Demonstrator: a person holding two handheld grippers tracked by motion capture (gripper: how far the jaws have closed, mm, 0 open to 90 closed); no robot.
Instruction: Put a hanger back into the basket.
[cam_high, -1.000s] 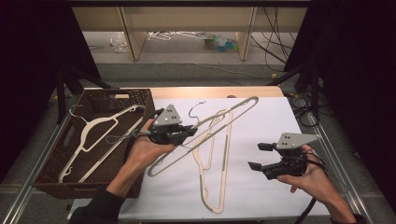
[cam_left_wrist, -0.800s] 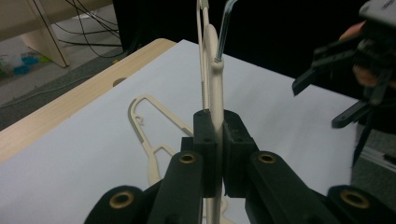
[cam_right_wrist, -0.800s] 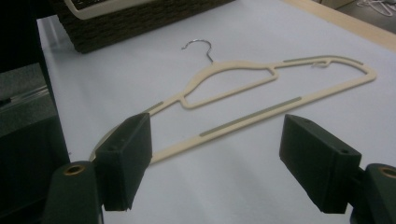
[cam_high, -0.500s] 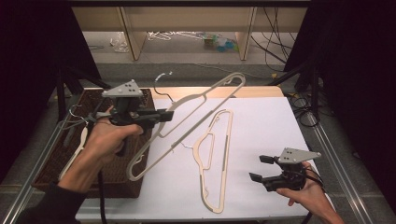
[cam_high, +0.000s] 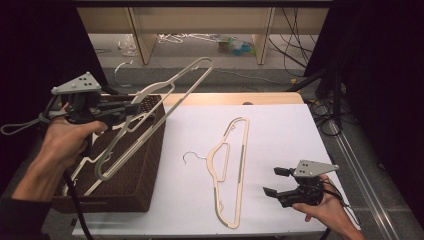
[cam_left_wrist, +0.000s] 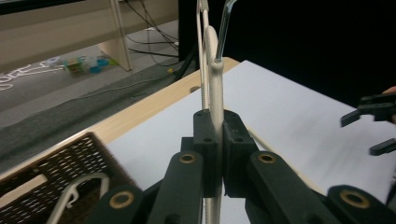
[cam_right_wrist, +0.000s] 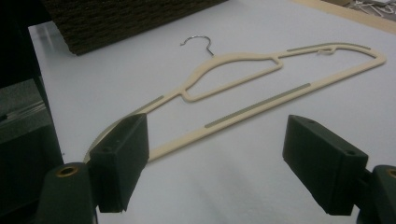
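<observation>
My left gripper (cam_high: 131, 107) clamps a hanger (cam_high: 155, 116) above the desk's left edge, its hook hidden; my right gripper (cam_high: 275, 182) gapes empty.

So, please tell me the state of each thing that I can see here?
Left gripper: shut on the lifted hanger.
Lifted hanger: in the air, tilted, above the basket.
Right gripper: open, holds nothing.
Second hanger: flat on the white table.
Wicker basket: open on top, with white hangers inside.
</observation>
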